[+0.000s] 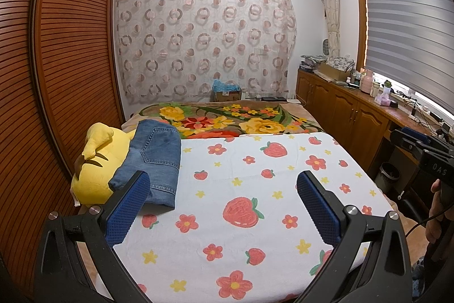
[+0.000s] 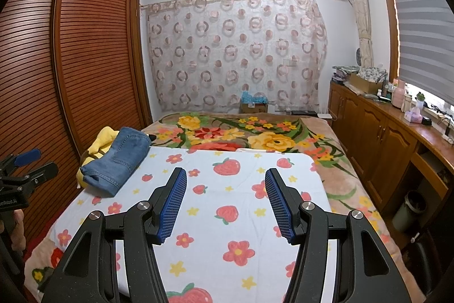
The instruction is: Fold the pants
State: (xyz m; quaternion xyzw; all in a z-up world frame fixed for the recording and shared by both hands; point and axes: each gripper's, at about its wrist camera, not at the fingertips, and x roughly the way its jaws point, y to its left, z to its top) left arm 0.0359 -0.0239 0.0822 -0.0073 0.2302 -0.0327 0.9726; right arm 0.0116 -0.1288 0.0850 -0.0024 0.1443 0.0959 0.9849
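Observation:
Folded blue denim pants [image 1: 154, 161] lie at the left edge of the bed, leaning on a yellow plush toy [image 1: 98, 166]. In the right wrist view the same pants [image 2: 119, 161] sit at the far left of the strawberry towel [image 2: 227, 217]. My left gripper [image 1: 224, 192] is open, its left finger just in front of the pants, nothing between the pads. My right gripper [image 2: 225, 186] hovers open over the towel's middle, empty. Each gripper also shows at the edge of the other's view: the right gripper [image 1: 420, 149], the left gripper [image 2: 25, 163].
A strawberry-print towel [image 1: 255, 203] covers the near bed over a floral blanket [image 1: 227, 121]. A slatted wooden wardrobe [image 1: 62, 61] stands left, low wooden cabinets [image 1: 340, 110] with clutter right, a bin [image 1: 387, 175] on the floor, a person's hand [image 1: 437, 217] at right.

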